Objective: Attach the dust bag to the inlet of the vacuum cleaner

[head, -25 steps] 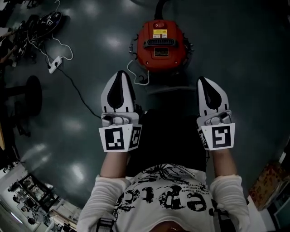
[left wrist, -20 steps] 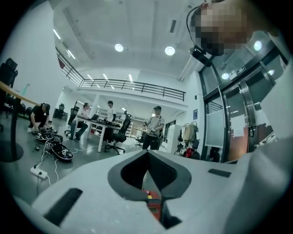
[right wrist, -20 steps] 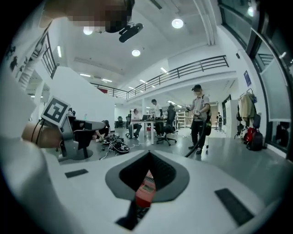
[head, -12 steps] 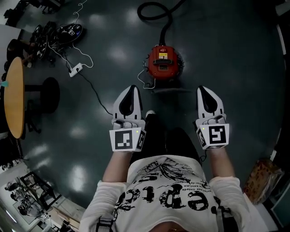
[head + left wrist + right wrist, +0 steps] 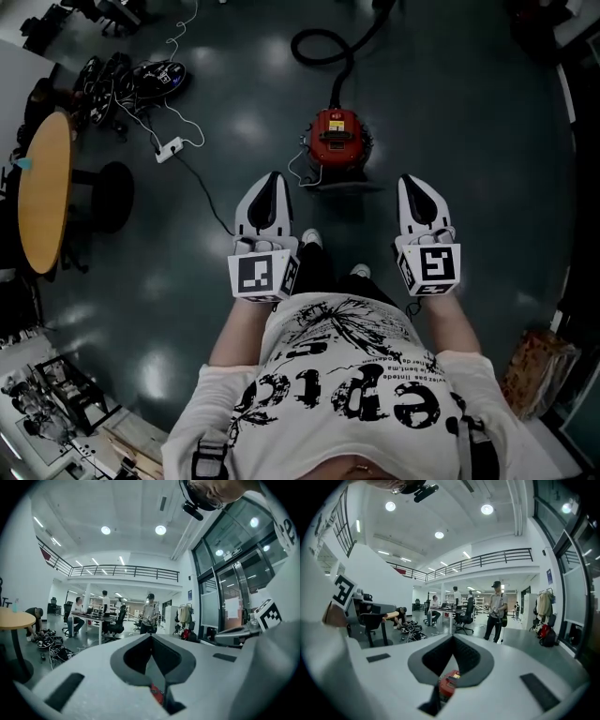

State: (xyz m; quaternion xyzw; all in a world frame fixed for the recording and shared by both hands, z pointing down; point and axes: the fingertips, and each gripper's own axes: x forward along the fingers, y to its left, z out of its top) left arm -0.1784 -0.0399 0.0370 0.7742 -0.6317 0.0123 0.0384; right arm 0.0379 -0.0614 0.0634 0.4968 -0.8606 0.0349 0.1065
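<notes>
Red vacuum cleaner on the dark floor, both grippers held level and well clear of it.
The vacuum cleaner (image 5: pixel 337 138) stands on the floor (image 5: pixel 469 122) just ahead of the person's shoes (image 5: pixel 310 238), and its black hose (image 5: pixel 323 42) loops away behind it. The left gripper (image 5: pixel 272 180) and right gripper (image 5: pixel 410 180) are held side by side, each with its jaws pressed together on nothing. A white power strip (image 5: pixel 169 148) lies to the left, near a round wooden table (image 5: pixel 45 192).

Head view dim, pale glare on glossy floor (image 5: pixel 469 141) — gripper views brighter, fisheye-bent, dark-cornered
</notes>
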